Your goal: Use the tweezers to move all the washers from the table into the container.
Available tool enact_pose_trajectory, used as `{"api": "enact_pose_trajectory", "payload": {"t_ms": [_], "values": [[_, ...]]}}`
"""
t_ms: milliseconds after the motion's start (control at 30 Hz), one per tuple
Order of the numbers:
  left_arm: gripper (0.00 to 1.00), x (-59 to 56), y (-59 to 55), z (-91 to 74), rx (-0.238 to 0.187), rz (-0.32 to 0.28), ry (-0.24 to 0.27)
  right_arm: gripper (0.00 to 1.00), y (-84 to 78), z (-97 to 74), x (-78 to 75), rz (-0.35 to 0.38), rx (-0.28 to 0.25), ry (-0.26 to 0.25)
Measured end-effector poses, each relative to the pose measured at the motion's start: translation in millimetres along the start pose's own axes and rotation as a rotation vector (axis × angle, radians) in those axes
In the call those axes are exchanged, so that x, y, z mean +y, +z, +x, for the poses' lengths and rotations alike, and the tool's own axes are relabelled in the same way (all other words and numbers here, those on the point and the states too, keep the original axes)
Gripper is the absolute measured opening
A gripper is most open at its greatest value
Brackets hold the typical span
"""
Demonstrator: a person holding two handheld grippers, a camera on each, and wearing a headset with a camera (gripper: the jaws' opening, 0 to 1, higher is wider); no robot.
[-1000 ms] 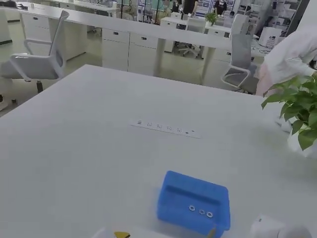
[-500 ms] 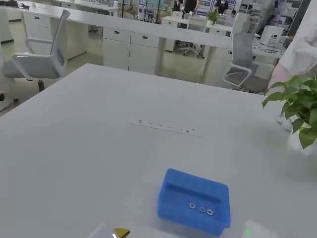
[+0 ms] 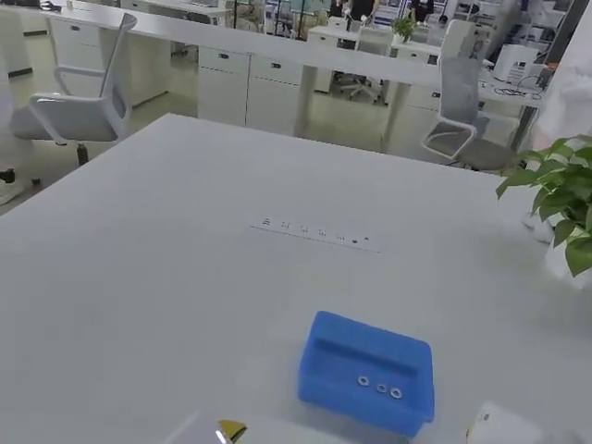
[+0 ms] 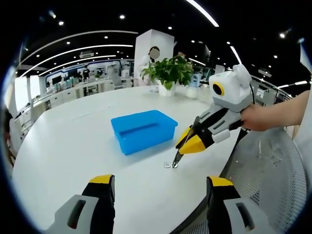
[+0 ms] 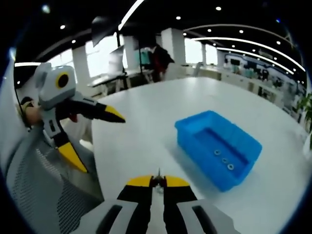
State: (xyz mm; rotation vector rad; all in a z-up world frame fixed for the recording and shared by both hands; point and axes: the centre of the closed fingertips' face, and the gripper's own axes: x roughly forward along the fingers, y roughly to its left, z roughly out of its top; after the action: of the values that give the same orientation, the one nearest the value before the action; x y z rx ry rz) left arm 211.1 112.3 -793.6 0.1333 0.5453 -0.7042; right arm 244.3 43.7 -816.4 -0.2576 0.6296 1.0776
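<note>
Blue plastic forms the container (image 3: 365, 375), which is stood on the white tabletop (image 3: 185, 277) with three washers (image 3: 380, 387) in it. The right claw (image 5: 157, 181) is pinched narrow on the tweezers (image 4: 178, 157), whose tips are set at the loose washers (image 4: 170, 165) near the container's wall, while the left claw (image 4: 161, 181) is held wide and empty. From the right claw the container is found ahead and rightward, so a short carry there is judged likely.

The container (image 3: 366, 370) stands on the table (image 3: 166, 277), near and right of middle, with three washers (image 3: 379, 386) in a row inside it. Behind it lies a socket strip (image 3: 314, 233); at the far right, a plant (image 3: 555, 199). Before the container, probably one more washer (image 4: 170, 165) lies on the table.
</note>
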Motion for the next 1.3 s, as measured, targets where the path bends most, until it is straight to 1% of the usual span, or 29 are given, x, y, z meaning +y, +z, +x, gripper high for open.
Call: {"api": "enact_pose_trajectory", "payload": {"t_ms": [33, 67, 100, 133, 167, 200, 300, 333, 400, 433, 467, 500, 533, 567, 600, 633, 667, 700, 733, 767, 800, 900, 967, 1067, 1200, 1300], "values": [[0.77, 0.2, -0.2, 0.0, 0.001, -0.001, 0.001, 0.04, -1.3, 0.6, 1.6, 0.0, 0.005, 0.01], [0.77, 0.7, -0.3, -0.1, 0.001, -0.002, 0.002, 0.04, -9.1, 0.7, 2.4, -0.058, 0.057, 0.01], [0.77, 0.9, -0.1, -0.1, 0.0, -0.003, 0.003, 0.03, -11.4, 0.8, 2.2, -0.103, 0.081, -0.004], [0.77, 1.0, 0.0, -0.1, 0.0, -0.004, 0.003, 0.02, -12.7, -0.7, 4.8, -0.179, 0.109, -0.015], [0.77, 1.0, -0.1, -0.1, 0.001, -0.004, 0.002, 0.01, -8.0, -0.2, 5.4, -0.219, 0.093, -0.024], [0.77, 1.0, -0.4, 0.0, 0.002, -0.004, 0.002, 0.01, -10.2, -1.1, 8.7, -0.234, 0.125, -0.012], [0.77, 0.6, -0.8, 0.2, 0.005, 0.0, 0.0, 0.01, -7.9, -3.1, 13.0, -0.263, 0.162, 0.019], [0.77, 0.5, -0.9, 0.2, 0.006, 0.002, -0.001, 0.01, -8.3, -5.1, 14.7, -0.296, 0.2, 0.046], [0.77, 0.5, -1.2, 0.2, 0.008, 0.002, -0.002, 0.01, -9.6, -8.9, 11.4, -0.377, 0.272, 0.058], [0.77, 0.6, -0.8, 0.4, 0.007, 0.001, -0.001, 0.01, -10.9, -11.4, 10.2, -0.438, 0.332, 0.081], [0.77, -0.7, 0.3, 0.4, 0.002, 0.002, -0.006, 0.02, -11.0, -12.1, 10.7, -0.457, 0.349, 0.095], [0.77, -0.9, 0.4, 0.4, 0.002, 0.007, -0.007, 0.02, -8.4, -12.7, 12.7, -0.503, 0.375, 0.138], [0.76, 0.0, -0.6, 0.1, 0.008, 0.01, -0.002, 0.03, -6.7, -12.9, 15.0, -0.522, 0.39, 0.172], [0.76, -0.2, -0.4, 0.1, 0.007, 0.008, -0.004, 0.03, -3.9, -12.9, 18.6, -0.56, 0.412, 0.23], [0.76, -1.1, 0.2, 0.2, 0.004, 0.005, -0.008, 0.03, -2.9, -12.3, 18.9, -0.581, 0.433, 0.255], [0.76, -2.0, 1.1, 0.3, -0.001, 0.006, -0.013, 0.03, -1.3, -10.0, 16.6, -0.616, 0.468, 0.273], [0.76, -1.5, 0.9, 0.1, 0.0, 0.01, -0.01, 0.04, -0.2, -7.1, 15.0, -0.648, 0.479, 0.281], [0.76, -0.4, 0.5, -0.2, 0.002, 0.01, -0.005, 0.04, -0.9, -3.4, 12.7, -0.69, 0.511, 0.3], [0.76, -0.6, 0.9, -0.3, -0.001, 0.008, -0.006, 0.04, -0.7, -0.5, 11.7, -0.715, 0.524, 0.309], [0.76, -0.6, 1.6, -0.5, -0.006, 0.003, -0.007, 0.04, -1.6, 1.8, 9.7, -0.736, 0.556, 0.314], [0.76, -0.4, 1.6, -0.7, -0.007, 0.001, -0.006, 0.04, -0.8, 4.0, 9.5, -0.753, 0.567, 0.32], [0.76, -1.0, 1.2, -1.0, -0.004, 0.005, -0.009, 0.04, -1.1, 7.4, 16.5, -0.772, 0.581, 0.364], [0.76, -2.0, 1.3, -0.8, -0.003, 0.014, -0.012, 0.04, -4.8, 5.6, 19.3, -0.787, 0.611, 0.393], [0.76, -2.8, 0.2, -0.7, 0.004, 0.016, -0.016, 0.04, -7.2, 4.6, 17.4, -0.81, 0.637, 0.395], [0.75, -3.0, 1.3, -0.9, -0.001, 0.013, -0.017, 0.03, -6.6, 1.4, 15.3, -0.832, 0.657, 0.398], [0.75, -4.4, 1.4, -0.5, 0.001, 0.018, -0.022, 0.02, -6.5, -1.3, 16.1, -0.823, 0.668, 0.408]]}}
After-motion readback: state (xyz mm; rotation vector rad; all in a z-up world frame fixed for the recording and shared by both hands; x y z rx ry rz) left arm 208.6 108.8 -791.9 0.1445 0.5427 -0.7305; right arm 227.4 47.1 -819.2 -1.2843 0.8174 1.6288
